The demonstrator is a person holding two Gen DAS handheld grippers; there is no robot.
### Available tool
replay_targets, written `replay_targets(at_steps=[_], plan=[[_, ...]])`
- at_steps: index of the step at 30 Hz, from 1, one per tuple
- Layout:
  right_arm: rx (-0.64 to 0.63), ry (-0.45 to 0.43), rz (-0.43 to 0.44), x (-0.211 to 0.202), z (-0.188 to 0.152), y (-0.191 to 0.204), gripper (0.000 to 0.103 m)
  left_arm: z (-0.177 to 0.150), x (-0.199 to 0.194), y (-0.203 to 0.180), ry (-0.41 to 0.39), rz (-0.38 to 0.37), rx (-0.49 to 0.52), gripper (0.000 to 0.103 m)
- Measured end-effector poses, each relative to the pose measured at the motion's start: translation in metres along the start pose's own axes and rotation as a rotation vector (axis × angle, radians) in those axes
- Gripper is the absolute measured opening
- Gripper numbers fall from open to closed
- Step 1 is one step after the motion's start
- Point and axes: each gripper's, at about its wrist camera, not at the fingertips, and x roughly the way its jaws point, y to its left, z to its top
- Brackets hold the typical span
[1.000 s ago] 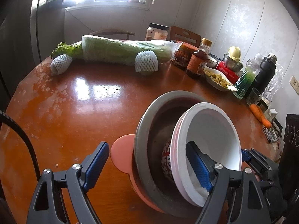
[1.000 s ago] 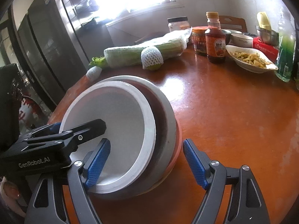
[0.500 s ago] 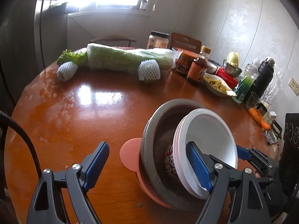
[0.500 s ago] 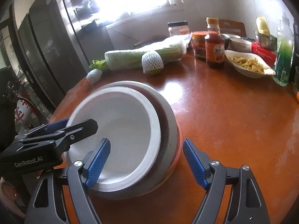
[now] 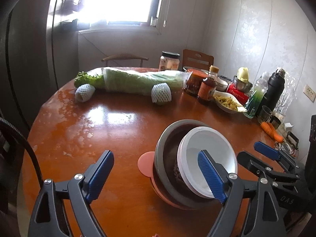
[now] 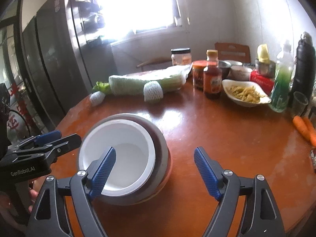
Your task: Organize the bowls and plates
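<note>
A white bowl (image 5: 209,154) (image 6: 126,150) sits nested in a grey metal bowl (image 5: 167,150) (image 6: 160,140), which rests on a pink plate (image 5: 145,163) (image 6: 168,169) on the round wooden table (image 5: 118,122). My left gripper (image 5: 156,175) is open and empty above the table, on the stack's left side. My right gripper (image 6: 156,169) is open and empty, just in front of the stack. Each gripper shows in the other's view: the right one (image 5: 262,158), the left one (image 6: 51,140).
At the table's back lie wrapped cabbage (image 5: 138,81) and two netted fruits (image 5: 161,93). To the right stand jars, a sauce bottle (image 5: 208,88), a dish of food (image 5: 227,102), a green bottle (image 5: 256,96), a black flask (image 5: 274,90) and carrots (image 5: 271,131).
Both grippers have pulled back and up from the bowl stack, which now looks smaller and sits flatter on the table. Both stay open.
</note>
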Motion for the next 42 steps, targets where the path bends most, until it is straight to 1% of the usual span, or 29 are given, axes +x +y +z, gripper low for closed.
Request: replay_targets(at_steps=[5, 13, 22, 24, 27, 31, 35, 42], plan=[[-0.029, -0.004, -0.022, -0.014, -0.003, 0.005, 0.085, -0.004, -0.012, -0.001, -0.007, 0.012, -0.011, 0.088], [-0.063, -0.011, -0.033, -0.033, -0.012, 0.012, 0.085, -0.017, -0.023, -0.005, -0.003, 0.028, -0.033, 0.089], [-0.104, -0.022, -0.06, -0.055, -0.03, 0.019, 0.087, -0.052, -0.027, -0.012, 0.025, 0.058, -0.048, 0.089], [-0.103, -0.017, -0.056, -0.058, -0.036, 0.02, 0.087, -0.058, -0.028, -0.012, 0.039, 0.076, -0.041, 0.089], [-0.099, -0.021, -0.05, -0.063, -0.043, 0.022, 0.088, -0.066, -0.03, -0.012, 0.044, 0.082, -0.033, 0.089], [-0.093, -0.02, -0.042, -0.067, -0.05, 0.025, 0.088, -0.076, -0.034, -0.015, 0.048, 0.086, -0.031, 0.089], [-0.102, 0.001, -0.04, -0.065, -0.058, 0.032, 0.088, -0.083, -0.034, -0.018, 0.052, 0.082, -0.031, 0.089], [-0.099, 0.013, -0.042, -0.063, -0.069, 0.038, 0.089, -0.087, -0.035, -0.016, 0.056, 0.085, -0.044, 0.089]])
